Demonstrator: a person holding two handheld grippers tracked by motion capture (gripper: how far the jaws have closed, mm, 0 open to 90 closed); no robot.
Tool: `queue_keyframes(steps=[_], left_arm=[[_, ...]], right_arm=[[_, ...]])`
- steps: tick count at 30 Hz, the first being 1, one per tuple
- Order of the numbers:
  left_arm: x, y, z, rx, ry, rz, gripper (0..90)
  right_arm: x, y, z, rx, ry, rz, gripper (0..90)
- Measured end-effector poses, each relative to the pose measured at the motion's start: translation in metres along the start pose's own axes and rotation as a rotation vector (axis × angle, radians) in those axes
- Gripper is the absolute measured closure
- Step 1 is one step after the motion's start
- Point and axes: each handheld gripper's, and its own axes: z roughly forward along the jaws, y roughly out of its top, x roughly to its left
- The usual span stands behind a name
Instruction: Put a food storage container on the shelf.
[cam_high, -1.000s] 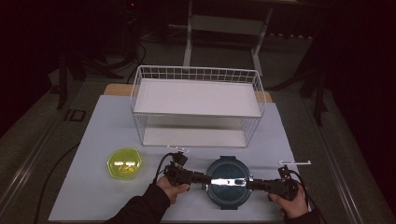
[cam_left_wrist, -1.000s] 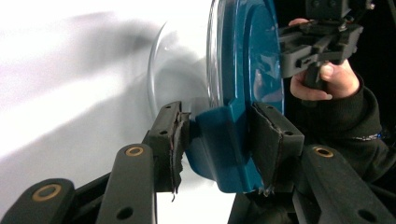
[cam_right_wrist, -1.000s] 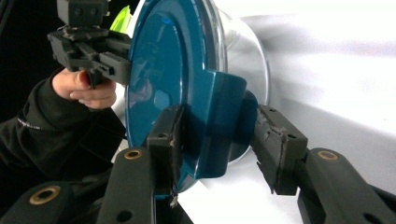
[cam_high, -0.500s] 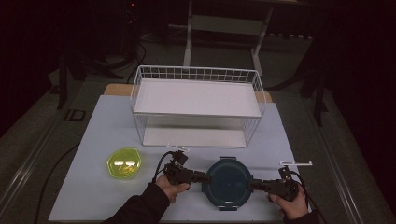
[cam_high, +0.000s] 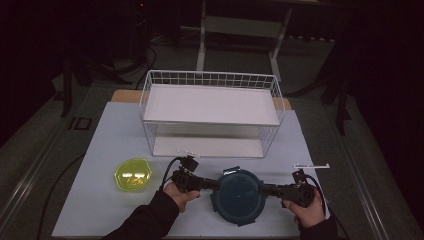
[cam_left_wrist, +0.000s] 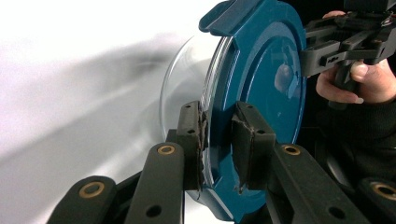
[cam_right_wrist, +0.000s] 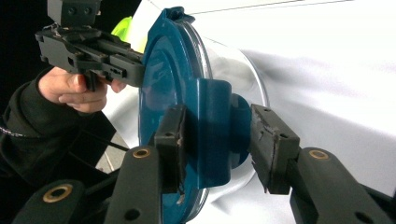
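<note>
- The left gripper (cam_left_wrist: 217, 140) has its jaws set narrow on the edge of a round container (cam_left_wrist: 261, 88); one pad presses the clear glass side, while the other sits by the blue lid with a sliver of gap, so contact there is hard to judge.
- The right gripper (cam_right_wrist: 219, 144) has its jaws around a blue latch tab on the container's (cam_right_wrist: 173, 93) rim; the left pad touches the lid, the right pad stands slightly off the tab.
- In the high view the container (cam_high: 239, 192) sits at the lower middle of the frame, blue lid up, resting on the white tabletop (cam_high: 100, 135) between the two grippers.
- The left gripper (cam_high: 212, 183) meets it from the left and the right gripper (cam_high: 265, 189) from the right, each held in a hand at the bottom edge, with dark sleeves.
- A yellow-green lid (cam_high: 133, 174) lies flat at the lower left, well apart from the container.
- A white wire basket (cam_high: 210, 80) stands in the centre of the frame, beyond the container, with a white sheet lying inside it.
</note>
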Motion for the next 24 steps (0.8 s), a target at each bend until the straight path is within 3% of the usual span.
queue_keyframes(steps=[6, 18, 24], left_arm=[[-0.007, 0.002, 0.000, 0.011, 0.024, 0.023, 73.3], [-0.013, 0.005, -0.006, 0.011, 0.014, 0.053, 73.7], [-0.017, 0.007, -0.014, -0.012, 0.022, 0.072, 73.8]], right_arm=[[-0.002, -0.001, -0.001, -0.006, 0.001, 0.006, 57.7], [0.007, 0.001, -0.006, -0.022, 0.000, -0.037, 57.8], [0.013, 0.007, -0.007, -0.027, 0.004, -0.058, 57.9]])
